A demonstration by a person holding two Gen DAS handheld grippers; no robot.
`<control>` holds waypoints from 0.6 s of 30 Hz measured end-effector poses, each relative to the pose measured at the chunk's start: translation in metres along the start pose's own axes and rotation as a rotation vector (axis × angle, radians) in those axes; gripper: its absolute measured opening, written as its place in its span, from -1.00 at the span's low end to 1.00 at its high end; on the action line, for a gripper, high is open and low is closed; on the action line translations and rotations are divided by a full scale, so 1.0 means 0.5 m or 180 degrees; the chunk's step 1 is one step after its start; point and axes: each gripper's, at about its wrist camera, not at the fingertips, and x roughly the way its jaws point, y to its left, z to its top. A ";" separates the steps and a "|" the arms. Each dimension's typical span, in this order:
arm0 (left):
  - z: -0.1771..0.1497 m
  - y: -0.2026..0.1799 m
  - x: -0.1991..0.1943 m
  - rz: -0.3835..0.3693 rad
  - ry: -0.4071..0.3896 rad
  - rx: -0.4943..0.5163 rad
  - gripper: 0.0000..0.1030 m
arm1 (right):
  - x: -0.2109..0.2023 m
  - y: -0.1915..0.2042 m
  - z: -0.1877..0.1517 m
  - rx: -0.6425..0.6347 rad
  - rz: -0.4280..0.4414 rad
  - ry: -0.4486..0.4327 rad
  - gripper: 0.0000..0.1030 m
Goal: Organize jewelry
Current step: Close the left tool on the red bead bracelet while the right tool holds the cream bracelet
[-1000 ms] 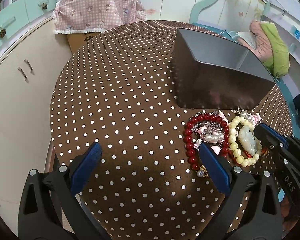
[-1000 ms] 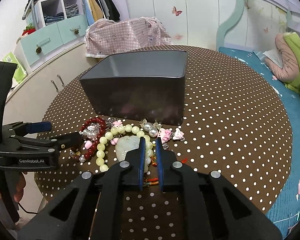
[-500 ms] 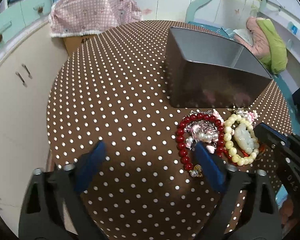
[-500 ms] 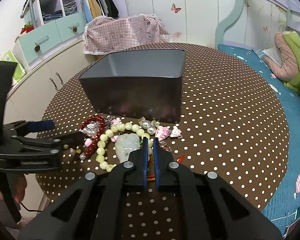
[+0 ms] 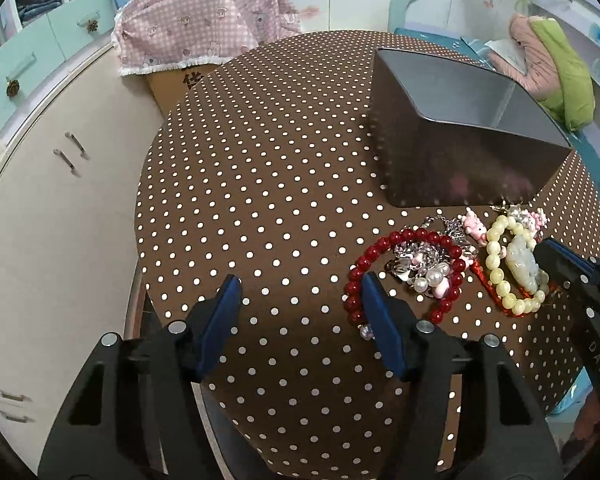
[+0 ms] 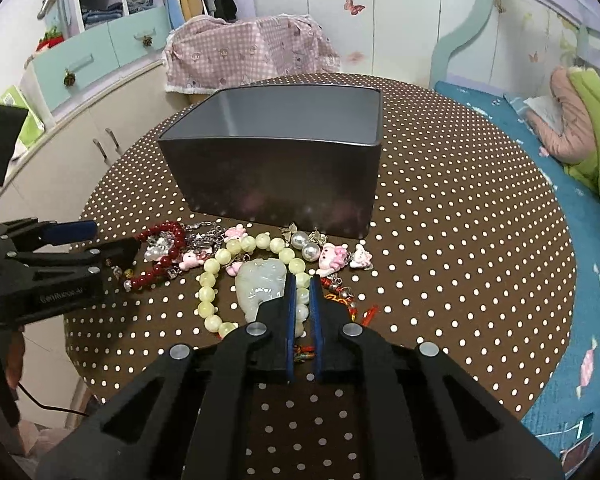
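The right gripper [image 6: 302, 280] (jaws nearly together) pinches the pale bead bracelet [image 6: 220, 258] before the grey box [image 6: 276, 184].

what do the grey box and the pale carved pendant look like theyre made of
Grey box: likely metal with a satin finish; its dark wall faintly mirrors the jewelry. Pale carved pendant: looks like jade or a resin imitation, translucent milky green with a soft polish.

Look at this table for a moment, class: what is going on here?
A person holds a tool in each hand over a dotted table, sorting jewelry. The right tool is shut on the pale bead bracelet with its jade pendant. The left tool is closing beside the red bead bracelet, nothing between its jaws. The grey box behind the pile looks empty.
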 end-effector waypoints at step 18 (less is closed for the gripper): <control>0.010 0.030 -0.007 -0.0942 0.0046 -0.0339 -0.85 | -0.045 -0.043 0.014 0.0316 0.0348 0.0156 -0.84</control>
